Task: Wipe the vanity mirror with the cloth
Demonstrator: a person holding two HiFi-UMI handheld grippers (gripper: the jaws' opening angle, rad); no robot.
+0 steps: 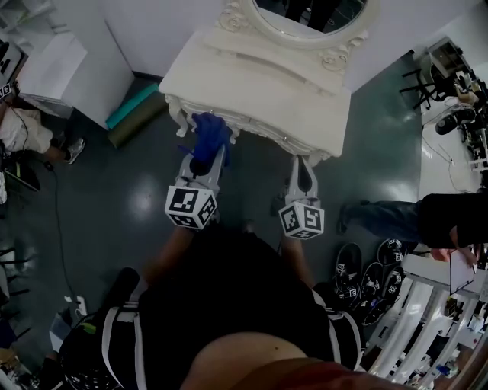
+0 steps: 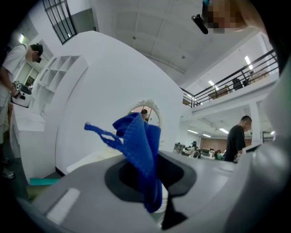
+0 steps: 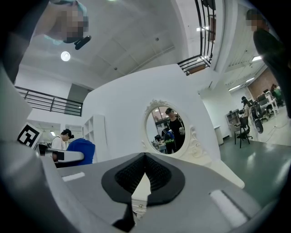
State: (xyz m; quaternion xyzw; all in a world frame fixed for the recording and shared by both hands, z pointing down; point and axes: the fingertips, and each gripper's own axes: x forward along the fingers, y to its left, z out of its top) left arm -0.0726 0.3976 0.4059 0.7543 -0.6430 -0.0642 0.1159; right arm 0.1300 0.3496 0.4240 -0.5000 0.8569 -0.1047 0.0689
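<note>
In the head view, the white vanity desk (image 1: 259, 84) stood at the top of the frame, with the oval mirror (image 1: 305, 14) rising at its back edge. The left gripper (image 1: 207, 158) pointed at the desk's front edge, and the blue cloth (image 1: 210, 135) was bunched at its tip. The right gripper (image 1: 303, 164) was held beside it, also aimed at the desk's front edge.

In the left gripper view, the 2 fingers were clamped on the cloth. It stuck up out of them in a loose fold with a frayed strand trailing left, and it partly covered the mirror beyond.

In the right gripper view, the fingers were pressed together with nothing between them. The mirror stood straight ahead in its carved white frame.
</note>
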